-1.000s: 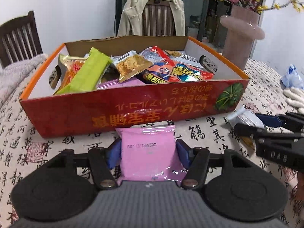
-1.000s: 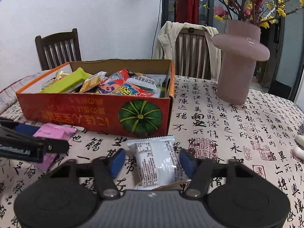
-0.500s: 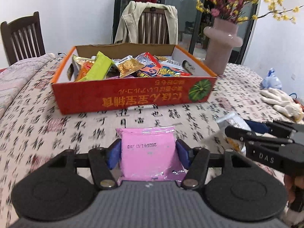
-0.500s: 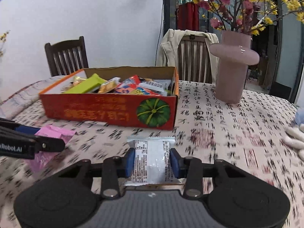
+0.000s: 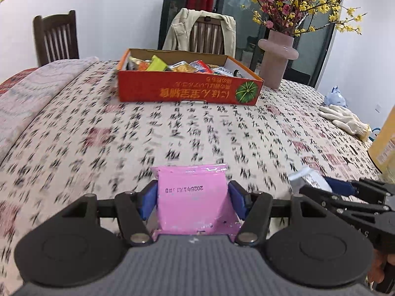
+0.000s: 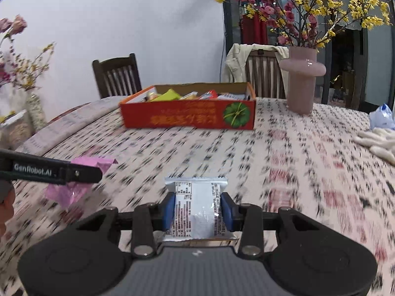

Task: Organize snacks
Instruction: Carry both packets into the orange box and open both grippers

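Lighting: even, soft indoor light, moderately bright in both of my wrist views; shadows faint.
Glare: small highlight on the pink vase [image 6: 302,67]; shine on the silver packet [image 6: 198,209] in my right gripper [image 6: 197,211].
Blur: tablecloth [image 5: 197,133] print streaked by motion, heaviest near the cameras; the pink packet [image 5: 192,203] and left gripper [image 5: 192,203] stay sharp.
Distortion: fisheye bending; table edges curve, dark corners.

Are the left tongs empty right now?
No, the left tongs are shut on a pink snack packet, blue pads pressing both its sides.
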A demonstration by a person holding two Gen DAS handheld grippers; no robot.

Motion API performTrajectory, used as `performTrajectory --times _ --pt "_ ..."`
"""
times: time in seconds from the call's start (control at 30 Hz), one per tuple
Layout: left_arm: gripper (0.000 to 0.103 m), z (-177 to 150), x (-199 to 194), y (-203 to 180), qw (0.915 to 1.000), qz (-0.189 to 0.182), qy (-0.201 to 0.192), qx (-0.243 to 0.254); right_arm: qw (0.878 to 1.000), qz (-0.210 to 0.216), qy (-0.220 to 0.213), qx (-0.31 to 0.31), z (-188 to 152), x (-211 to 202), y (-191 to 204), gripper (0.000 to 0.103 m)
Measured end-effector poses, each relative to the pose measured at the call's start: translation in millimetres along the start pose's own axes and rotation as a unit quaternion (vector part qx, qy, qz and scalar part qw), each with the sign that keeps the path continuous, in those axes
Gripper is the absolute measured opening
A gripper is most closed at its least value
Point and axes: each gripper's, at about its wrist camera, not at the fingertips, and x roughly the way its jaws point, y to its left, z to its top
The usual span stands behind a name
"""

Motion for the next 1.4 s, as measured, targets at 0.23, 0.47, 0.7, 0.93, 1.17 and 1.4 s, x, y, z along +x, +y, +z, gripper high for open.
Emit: performTrajectory --times 0.23,0.47,0.7,0.93,1.17,1.4 --pt "0.062 -17 -26 6 0.9999 0.006 -0.011 -0.007 1.0 0.016 0.002 -0.003 -22 -22 22 0.038" --pt "0.062 -17 -31 8 0.9998 0.003 -0.018 -0.009 1.0 0.017 -0.004 -0.009 -23 -31 30 0.038" --pt "0.062 -2 -19 14 0.9998 0.001 -0.016 -0.011 1.0 0.009 0.001 -0.006 -16 -23 27 0.038" --pt "0.062 32 4 21 0.9997 0.002 -0.023 -0.006 1.0 -0.005 0.001 -0.003 5 -1 11 0.038" --pt "0.062 114 38 32 0.9984 -0.007 -0.056 0.002 0.999 -0.005 -0.031 -0.01 59 28 -12 0.038" --pt "0.062 201 116 34 0.9979 -0.024 -0.056 0.02 0.997 -0.012 -0.071 -0.034 134 84 -35 0.038"
